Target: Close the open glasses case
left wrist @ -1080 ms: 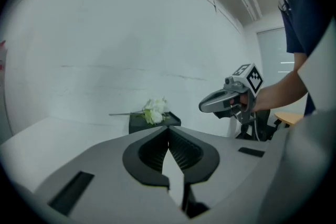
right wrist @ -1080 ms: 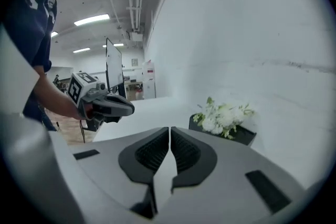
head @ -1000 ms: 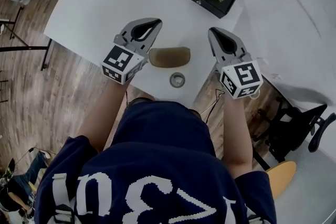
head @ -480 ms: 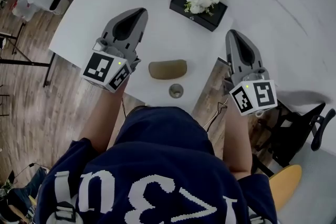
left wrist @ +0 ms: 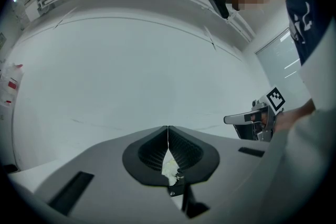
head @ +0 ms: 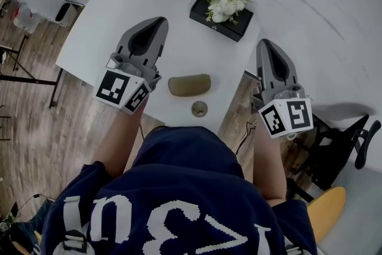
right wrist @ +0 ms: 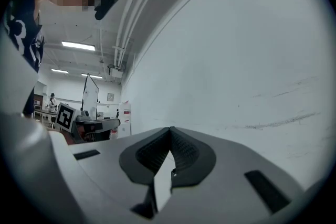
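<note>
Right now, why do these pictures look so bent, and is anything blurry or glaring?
Left gripper view: wide-angle circle, dark corners, wall lines bowed, mosaic patch at the top. Right gripper view: same bowing, ceiling lights bright. Head view: sharp, evenly lit, table almost washed-out white.

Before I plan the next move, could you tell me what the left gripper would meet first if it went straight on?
Probably only the white wall: the left gripper points about level, above the table, and its own view shows nothing nearer.
</note>
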Tool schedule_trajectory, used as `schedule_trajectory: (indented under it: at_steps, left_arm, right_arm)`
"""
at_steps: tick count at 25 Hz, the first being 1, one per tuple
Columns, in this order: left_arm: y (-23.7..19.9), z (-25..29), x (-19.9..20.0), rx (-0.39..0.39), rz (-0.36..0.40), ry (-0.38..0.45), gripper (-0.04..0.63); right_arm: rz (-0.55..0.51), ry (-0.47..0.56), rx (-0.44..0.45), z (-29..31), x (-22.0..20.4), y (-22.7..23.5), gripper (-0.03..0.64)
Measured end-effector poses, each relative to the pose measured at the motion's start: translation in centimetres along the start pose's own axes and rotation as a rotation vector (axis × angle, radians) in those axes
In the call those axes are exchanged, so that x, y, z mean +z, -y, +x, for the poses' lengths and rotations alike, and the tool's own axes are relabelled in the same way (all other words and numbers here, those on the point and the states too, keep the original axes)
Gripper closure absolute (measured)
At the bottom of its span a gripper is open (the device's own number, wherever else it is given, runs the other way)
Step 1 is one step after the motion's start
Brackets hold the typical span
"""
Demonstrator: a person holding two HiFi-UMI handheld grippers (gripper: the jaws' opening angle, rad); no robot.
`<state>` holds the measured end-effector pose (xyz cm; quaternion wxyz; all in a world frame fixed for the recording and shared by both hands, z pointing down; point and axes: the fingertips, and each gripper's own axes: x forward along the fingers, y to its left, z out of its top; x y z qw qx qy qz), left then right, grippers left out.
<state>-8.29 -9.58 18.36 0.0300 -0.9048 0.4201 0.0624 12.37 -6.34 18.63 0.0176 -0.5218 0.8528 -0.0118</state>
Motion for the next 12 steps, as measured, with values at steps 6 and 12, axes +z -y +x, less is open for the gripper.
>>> schedule_trajectory:
  at_steps: [6, 12]
  left_arm:
    - [0.23, 0.33, -0.16, -0.001, 0.003, 0.001, 0.581]
    - [0.54, 0.43, -0.39, -0.015, -0.003, -0.004, 0.581]
  right_arm:
    - [0.006, 0.010, -0.014, -0.06, 0.08, 0.34, 0.593]
    - [0.010, 0.011, -0.008, 0.18, 0.02, 0.13, 0.593]
